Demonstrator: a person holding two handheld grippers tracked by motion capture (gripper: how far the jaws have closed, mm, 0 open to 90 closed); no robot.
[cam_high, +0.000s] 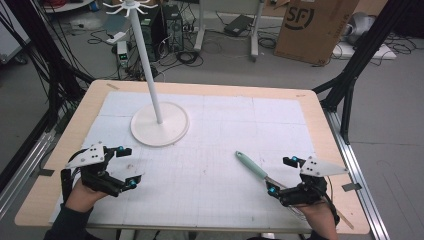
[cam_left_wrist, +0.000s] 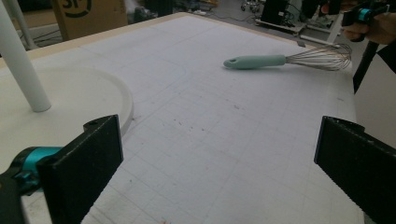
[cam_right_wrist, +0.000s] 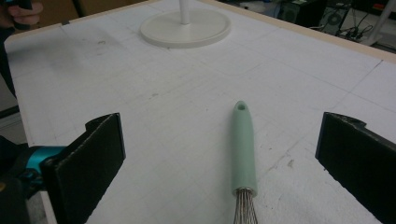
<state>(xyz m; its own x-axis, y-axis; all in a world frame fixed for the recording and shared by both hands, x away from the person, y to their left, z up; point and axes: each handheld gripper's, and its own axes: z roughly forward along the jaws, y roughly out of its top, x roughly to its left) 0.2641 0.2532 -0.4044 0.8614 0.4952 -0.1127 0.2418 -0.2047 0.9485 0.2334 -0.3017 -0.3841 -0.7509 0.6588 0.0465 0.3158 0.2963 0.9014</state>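
Note:
A whisk (cam_high: 253, 168) with a mint-green handle lies flat on the white mat, handle pointing toward the table's middle. My right gripper (cam_high: 280, 176) hovers open over its wire end at the front right. In the right gripper view the whisk (cam_right_wrist: 244, 147) lies between the wide-apart jaws, untouched. My left gripper (cam_high: 128, 167) is open at the front left, holding nothing. From the left gripper view the whisk (cam_left_wrist: 271, 60) lies far across the mat. A white stand (cam_high: 159, 123) with a round base and tall pole rises at the back left.
The white gridded mat (cam_high: 210, 150) covers most of the wooden table (cam_high: 320, 107). The stand's base (cam_left_wrist: 79, 95) lies close ahead of my left gripper. Cardboard box (cam_high: 312, 27), cables and black frame legs stand on the floor beyond the table.

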